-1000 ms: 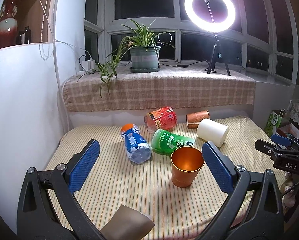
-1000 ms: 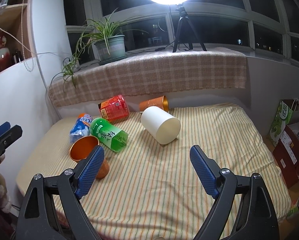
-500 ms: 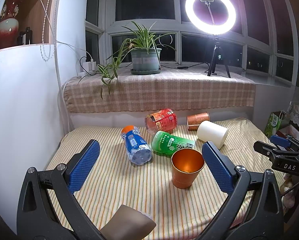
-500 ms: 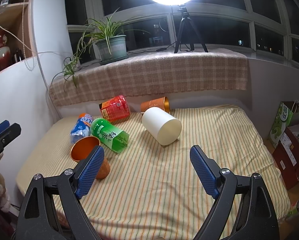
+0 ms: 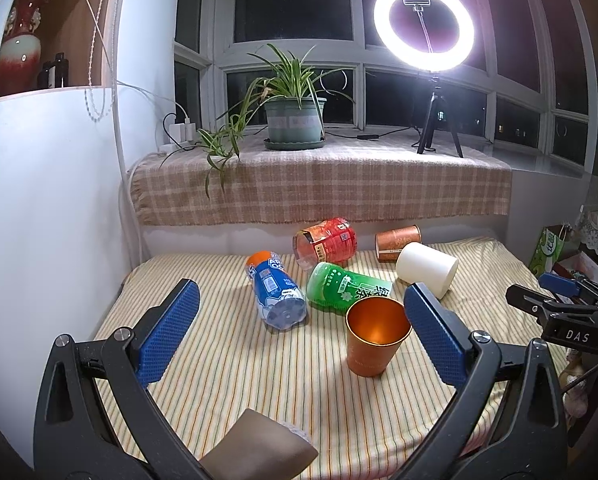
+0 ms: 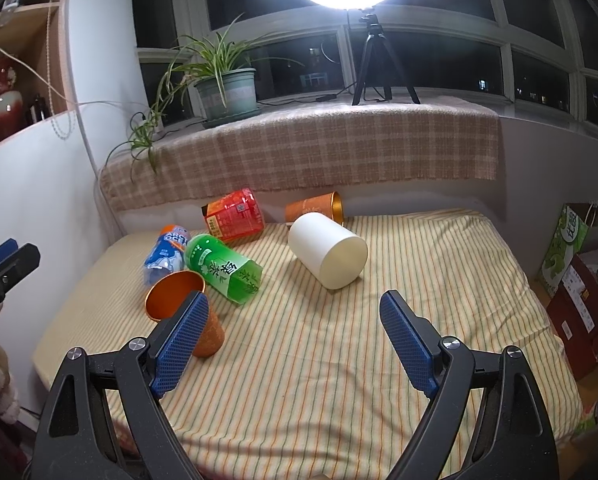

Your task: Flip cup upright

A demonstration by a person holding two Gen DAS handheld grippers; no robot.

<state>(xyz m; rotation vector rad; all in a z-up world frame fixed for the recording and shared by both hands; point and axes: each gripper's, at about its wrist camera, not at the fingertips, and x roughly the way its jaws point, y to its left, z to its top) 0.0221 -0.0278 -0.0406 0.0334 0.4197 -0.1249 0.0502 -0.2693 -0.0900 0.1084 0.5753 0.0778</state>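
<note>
A copper cup (image 5: pixel 375 338) stands upright on the striped cloth, mouth up; it also shows in the right wrist view (image 6: pixel 187 308), partly behind my right gripper's left finger. A white cup (image 5: pixel 427 269) (image 6: pixel 327 255) lies on its side. A second copper cup (image 5: pixel 398 237) (image 6: pixel 315 208) lies on its side at the back. My left gripper (image 5: pixel 299 334) is open and empty, above the cloth short of the cups. My right gripper (image 6: pixel 295 344) is open and empty, in front of the white cup.
A blue bottle (image 5: pixel 275 290), a green bottle (image 5: pixel 345 286) (image 6: pixel 225 266) and a red bottle (image 5: pixel 326 240) (image 6: pixel 233 216) lie among the cups. A brown object (image 5: pixel 259 452) sits at the near edge. A checked sill holds a plant (image 5: pixel 295 120) and ring light (image 5: pixel 423 32). Boxes (image 6: pixel 579 292) stand right.
Both views have shifted only slightly. The cups and bottles have not moved, and both grippers stay open.
</note>
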